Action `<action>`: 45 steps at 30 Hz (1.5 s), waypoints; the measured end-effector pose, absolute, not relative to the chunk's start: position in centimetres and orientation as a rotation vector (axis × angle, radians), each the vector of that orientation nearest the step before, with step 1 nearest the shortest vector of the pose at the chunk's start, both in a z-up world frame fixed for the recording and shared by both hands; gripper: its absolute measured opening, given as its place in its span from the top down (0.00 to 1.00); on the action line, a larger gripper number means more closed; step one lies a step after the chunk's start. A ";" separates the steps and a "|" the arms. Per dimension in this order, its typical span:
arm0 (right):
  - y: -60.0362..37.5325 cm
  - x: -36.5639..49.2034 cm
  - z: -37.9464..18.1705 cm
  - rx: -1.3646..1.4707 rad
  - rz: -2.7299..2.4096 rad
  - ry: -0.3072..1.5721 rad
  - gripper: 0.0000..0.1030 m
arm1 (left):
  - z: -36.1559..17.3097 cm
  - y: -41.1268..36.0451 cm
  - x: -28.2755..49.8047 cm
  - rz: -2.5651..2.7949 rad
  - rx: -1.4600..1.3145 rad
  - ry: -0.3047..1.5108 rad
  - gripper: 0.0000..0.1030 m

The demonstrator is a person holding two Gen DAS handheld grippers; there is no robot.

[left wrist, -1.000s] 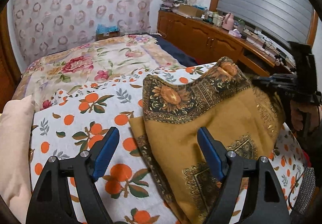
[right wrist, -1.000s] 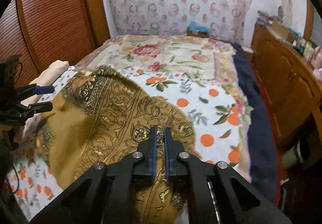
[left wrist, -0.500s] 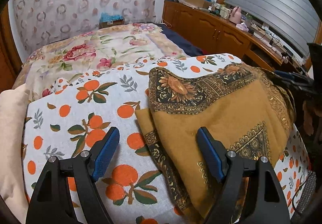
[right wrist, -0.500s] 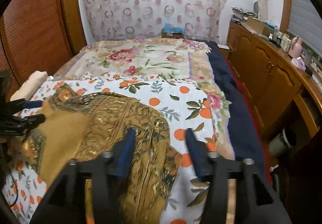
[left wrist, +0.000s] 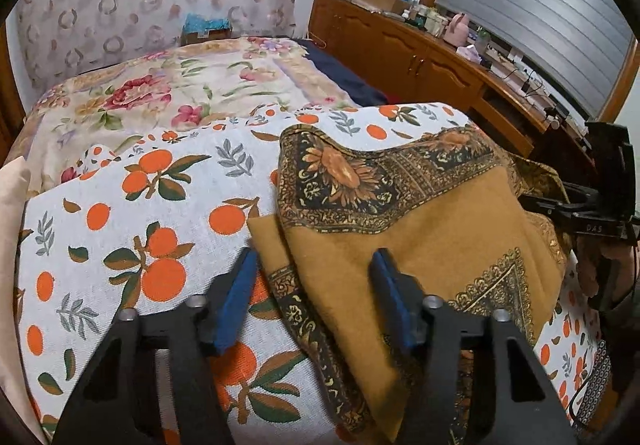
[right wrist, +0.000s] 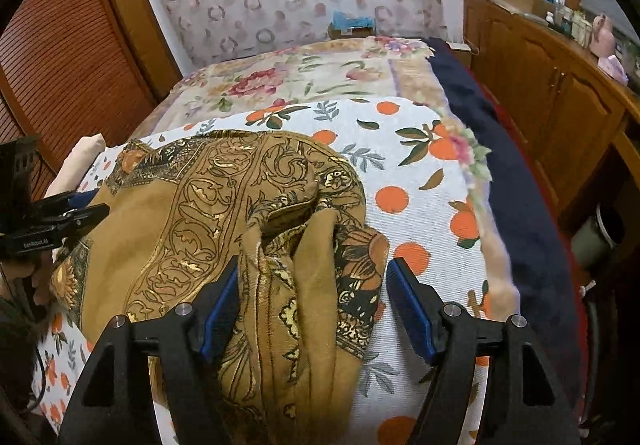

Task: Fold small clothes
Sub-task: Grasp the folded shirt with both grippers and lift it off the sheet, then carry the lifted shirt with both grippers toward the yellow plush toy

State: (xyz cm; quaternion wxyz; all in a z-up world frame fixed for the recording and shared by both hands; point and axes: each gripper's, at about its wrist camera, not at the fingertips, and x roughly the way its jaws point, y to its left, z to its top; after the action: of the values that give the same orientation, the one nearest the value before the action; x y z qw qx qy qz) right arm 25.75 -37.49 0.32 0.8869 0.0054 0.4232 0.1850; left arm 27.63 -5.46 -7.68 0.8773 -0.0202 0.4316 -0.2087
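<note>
A mustard-brown garment (left wrist: 420,245) with a black-and-gold flowered border lies folded over on the orange-print sheet (left wrist: 140,225). My left gripper (left wrist: 314,253) straddles the garment's near left edge. Its jaws are closing and the blue pads do not press the cloth. In the right wrist view the garment (right wrist: 192,213) has a crumpled ridge at its right end. My right gripper (right wrist: 314,263) spans that ridge with its jaws opening, and the cloth lies loose between them. Each gripper shows in the other's view: the right gripper (left wrist: 532,201) and the left gripper (right wrist: 98,205).
A pink pillow (right wrist: 80,161) lies at the bed's left side by a louvred wooden door (right wrist: 60,65). A floral bedspread (left wrist: 160,93) covers the far half of the bed. A navy blanket (right wrist: 520,165) hangs off its right edge. A cluttered wooden cabinet (left wrist: 420,57) runs along the right wall.
The right gripper went from shut on the cloth to open, and the raised cloth settled onto the bed. The left jaws narrowed over the garment's left edge.
</note>
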 end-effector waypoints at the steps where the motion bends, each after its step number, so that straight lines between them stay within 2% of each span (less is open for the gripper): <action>1: -37.5 25.7 0.2 0.011 0.384 0.874 0.29 | -7.6 -5.4 27.8 -0.443 -0.052 0.903 0.62; 2: -37.5 25.7 0.1 0.013 0.386 0.871 0.29 | -7.6 -5.5 27.8 -0.448 -0.056 0.904 0.68; 3: -37.4 25.8 0.0 0.016 0.390 0.871 0.29 | -7.5 -5.5 27.8 -0.451 -0.051 0.904 0.84; 4: -37.4 25.8 0.0 0.021 0.392 0.874 0.30 | -7.4 -5.5 27.7 -0.451 -0.047 0.902 0.89; 5: -37.4 25.9 0.0 0.029 0.399 0.881 0.32 | -7.2 -5.5 27.6 -0.453 -0.048 0.898 0.91; 7: -36.9 25.7 0.1 0.028 0.428 0.884 0.47 | -6.7 -5.3 27.2 -0.458 -0.057 0.887 0.93; 9: -36.5 25.6 0.0 0.018 0.460 0.884 0.58 | -6.0 -5.1 26.7 -0.458 -0.063 0.862 0.94; 10: -36.4 25.5 0.0 0.016 0.468 0.882 0.69 | -5.7 -5.1 26.4 -0.458 -0.065 0.850 0.94; 12: -36.1 25.2 0.3 -0.008 0.490 0.864 0.83 | -4.7 -5.1 25.5 -0.461 -0.065 0.817 0.94; 13: -36.2 25.1 0.5 -0.012 0.495 0.850 0.86 | -4.1 -5.1 24.9 -0.464 -0.067 0.799 0.94; 22: -34.3 23.1 3.9 -0.059 0.512 0.677 0.88 | 0.4 -2.9 20.3 -0.462 -0.072 0.649 0.94; 30: -28.3 23.6 6.8 -0.136 0.616 0.568 0.89 | 3.0 3.5 17.0 -0.331 -0.120 0.532 0.94; 45: -7.4 30.7 10.1 -0.419 0.838 0.407 0.89 | 0.7 17.9 13.7 0.012 -0.273 0.425 0.94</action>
State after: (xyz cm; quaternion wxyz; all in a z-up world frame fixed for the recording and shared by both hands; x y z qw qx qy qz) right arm 30.66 -7.38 10.09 0.8723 -0.2006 0.1948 0.4010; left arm 13.69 17.88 0.72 0.9682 -0.1352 0.2104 0.0059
